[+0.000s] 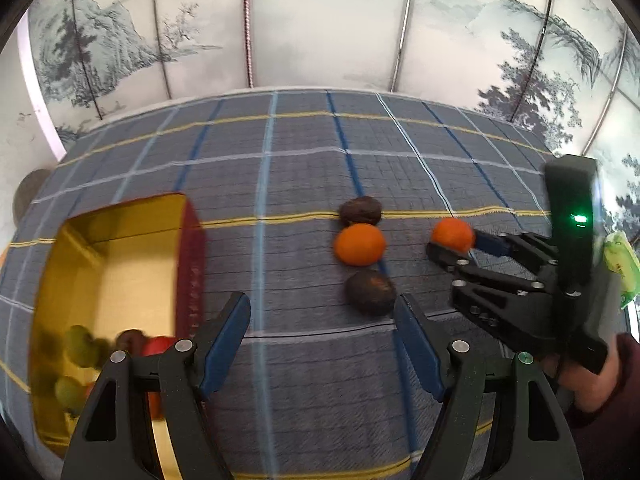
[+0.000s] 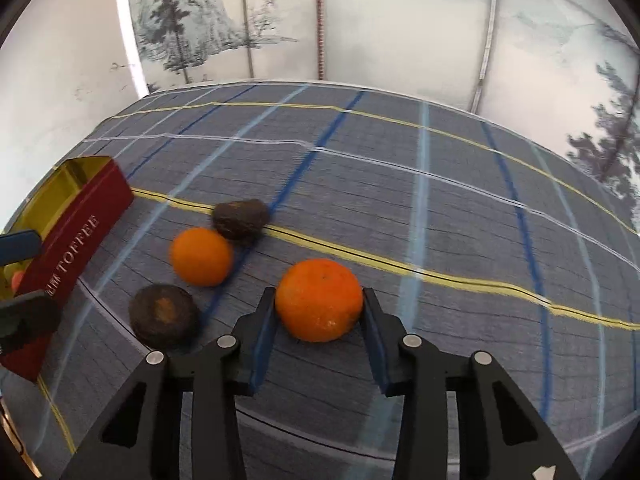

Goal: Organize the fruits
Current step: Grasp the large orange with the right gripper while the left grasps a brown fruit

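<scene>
My right gripper (image 2: 319, 300) is shut on an orange (image 2: 319, 300) just above the checked cloth; it also shows in the left wrist view (image 1: 452, 240) holding that orange (image 1: 450, 233). A second orange (image 2: 201, 256) lies to the left between two dark brown fruits (image 2: 240, 220) (image 2: 163, 316). The same orange (image 1: 359, 244) and brown fruits (image 1: 360, 210) (image 1: 371, 292) show in the left wrist view. My left gripper (image 1: 322, 312) is open and empty, beside the near brown fruit. A red box with a gold inside (image 1: 120, 248) at left holds green and red fruits (image 1: 80, 346).
The blue-grey checked cloth (image 2: 440, 220) covers the table. The red box (image 2: 80, 232) reads "TOFFEE" on its side. A green packet (image 1: 620, 256) lies at the far right. A wall with painted trees stands behind the table.
</scene>
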`<state>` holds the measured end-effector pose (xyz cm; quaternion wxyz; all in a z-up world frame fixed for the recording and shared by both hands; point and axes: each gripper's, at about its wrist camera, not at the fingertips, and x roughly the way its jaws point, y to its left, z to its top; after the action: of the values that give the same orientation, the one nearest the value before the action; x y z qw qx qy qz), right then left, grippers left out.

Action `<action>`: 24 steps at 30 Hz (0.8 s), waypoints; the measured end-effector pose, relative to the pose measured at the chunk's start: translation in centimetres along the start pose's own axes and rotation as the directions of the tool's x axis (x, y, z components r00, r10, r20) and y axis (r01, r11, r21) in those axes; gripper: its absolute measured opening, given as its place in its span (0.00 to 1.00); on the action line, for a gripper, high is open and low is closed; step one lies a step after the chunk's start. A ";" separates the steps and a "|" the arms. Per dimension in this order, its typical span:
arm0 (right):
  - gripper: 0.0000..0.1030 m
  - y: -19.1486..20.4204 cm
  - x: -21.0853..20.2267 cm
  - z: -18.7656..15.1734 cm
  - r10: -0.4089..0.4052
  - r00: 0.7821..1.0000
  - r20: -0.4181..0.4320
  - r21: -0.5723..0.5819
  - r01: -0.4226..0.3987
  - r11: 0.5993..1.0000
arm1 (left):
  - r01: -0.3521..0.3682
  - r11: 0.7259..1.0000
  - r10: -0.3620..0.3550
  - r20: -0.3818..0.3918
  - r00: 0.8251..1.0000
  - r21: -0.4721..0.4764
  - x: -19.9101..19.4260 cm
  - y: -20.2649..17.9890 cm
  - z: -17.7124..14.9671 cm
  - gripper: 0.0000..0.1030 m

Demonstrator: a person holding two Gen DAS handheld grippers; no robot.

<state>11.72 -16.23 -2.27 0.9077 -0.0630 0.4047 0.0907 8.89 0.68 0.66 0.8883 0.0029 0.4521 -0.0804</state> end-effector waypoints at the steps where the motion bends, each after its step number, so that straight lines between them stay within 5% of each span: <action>1: 0.36 -0.5 -0.2 -0.2 -0.018 1.000 0.000 0.006 0.018 1.000 | 0.005 1.000 -0.005 -0.006 1.000 0.004 0.4 -0.3 0.0 0.73; 8: 0.36 -4.9 -1.9 -2.4 -0.072 0.997 -0.017 0.094 0.074 0.993 | 0.014 1.000 -0.013 -0.048 0.999 0.020 3.5 -2.0 0.3 0.73; 16: 0.37 -5.1 -1.8 -2.6 -0.085 0.996 -0.023 0.101 0.087 0.991 | -0.021 0.999 0.022 -0.068 0.997 0.025 6.0 -2.3 0.4 0.71; 18: 0.37 -5.1 -1.8 -2.6 -0.082 0.996 -0.024 0.102 0.084 0.991 | -0.027 0.999 0.029 -0.067 0.997 0.027 6.2 -2.4 0.5 0.64; 20: 0.37 -5.0 -1.8 -2.6 -0.086 0.996 -0.024 0.099 0.088 0.991 | 0.014 1.000 -0.013 -0.077 0.997 0.010 6.3 -2.3 0.6 0.47; 24: 0.37 -4.9 -1.7 -2.6 -0.087 0.996 -0.025 0.097 0.089 0.991 | 0.021 1.000 -0.021 -0.073 0.997 0.005 5.9 -2.5 0.4 0.39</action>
<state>9.78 -21.73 -2.51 0.9087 -0.0369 0.4148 0.0298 12.32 -2.60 -3.67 0.8704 0.0036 0.4839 -0.0909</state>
